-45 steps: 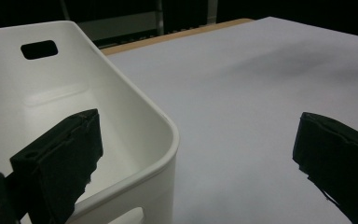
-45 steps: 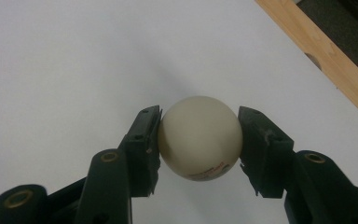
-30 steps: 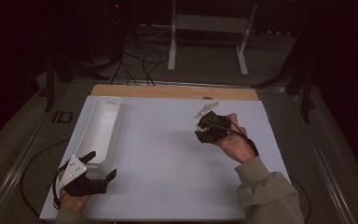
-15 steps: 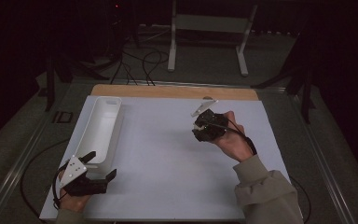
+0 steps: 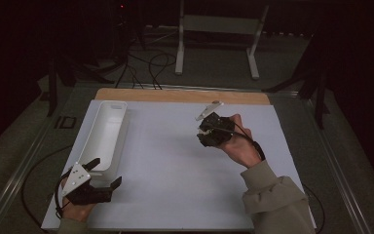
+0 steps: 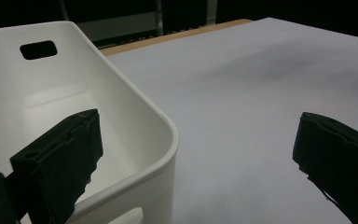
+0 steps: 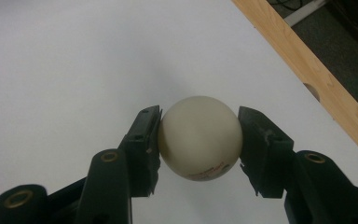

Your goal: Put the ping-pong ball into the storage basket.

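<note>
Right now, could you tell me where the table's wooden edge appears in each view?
High view: the wooden edge runs along the white sheet's far side.
Left gripper view: upper middle, right of the white bin's rim.
Right gripper view: diagonal down the right side.
Shared landmark: the white sheet.

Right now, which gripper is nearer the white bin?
Left. The left gripper sits at the white bin's near end, jaws open astride its corner. The right gripper holds a ball across the table.
</note>
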Tool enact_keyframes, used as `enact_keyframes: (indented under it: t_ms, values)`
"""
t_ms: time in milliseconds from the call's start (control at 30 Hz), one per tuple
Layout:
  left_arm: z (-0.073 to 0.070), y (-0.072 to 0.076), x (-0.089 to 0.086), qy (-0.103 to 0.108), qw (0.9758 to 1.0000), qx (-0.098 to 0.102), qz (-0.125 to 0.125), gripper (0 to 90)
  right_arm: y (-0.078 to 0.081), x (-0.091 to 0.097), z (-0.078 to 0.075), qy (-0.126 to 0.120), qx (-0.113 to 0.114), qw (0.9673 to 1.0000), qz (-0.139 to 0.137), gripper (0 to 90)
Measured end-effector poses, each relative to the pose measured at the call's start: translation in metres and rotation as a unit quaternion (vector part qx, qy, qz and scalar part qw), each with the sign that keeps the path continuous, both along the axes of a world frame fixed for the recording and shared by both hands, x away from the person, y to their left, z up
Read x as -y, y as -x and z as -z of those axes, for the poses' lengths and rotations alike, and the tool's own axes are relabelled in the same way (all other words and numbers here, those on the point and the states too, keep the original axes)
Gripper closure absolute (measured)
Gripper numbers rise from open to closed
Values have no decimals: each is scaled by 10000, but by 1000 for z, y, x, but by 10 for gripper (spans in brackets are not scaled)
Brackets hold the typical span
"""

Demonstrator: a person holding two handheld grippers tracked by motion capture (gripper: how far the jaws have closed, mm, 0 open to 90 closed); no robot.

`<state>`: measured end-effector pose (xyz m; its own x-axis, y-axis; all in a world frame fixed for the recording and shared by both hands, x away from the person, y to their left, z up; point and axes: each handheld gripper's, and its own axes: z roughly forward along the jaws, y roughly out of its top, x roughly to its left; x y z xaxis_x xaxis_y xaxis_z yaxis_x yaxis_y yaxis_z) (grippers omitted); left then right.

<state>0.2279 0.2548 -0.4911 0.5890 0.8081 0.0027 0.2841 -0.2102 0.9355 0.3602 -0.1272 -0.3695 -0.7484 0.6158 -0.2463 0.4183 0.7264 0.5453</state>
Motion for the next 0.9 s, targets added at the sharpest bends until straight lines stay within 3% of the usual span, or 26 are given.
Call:
enact_keyframes:
  t_ms: [900]
  values:
    - [0, 0, 0, 3, 10000, 2, 9, 21, -1, -17, -6, -42, 12, 9999, -139, 503]
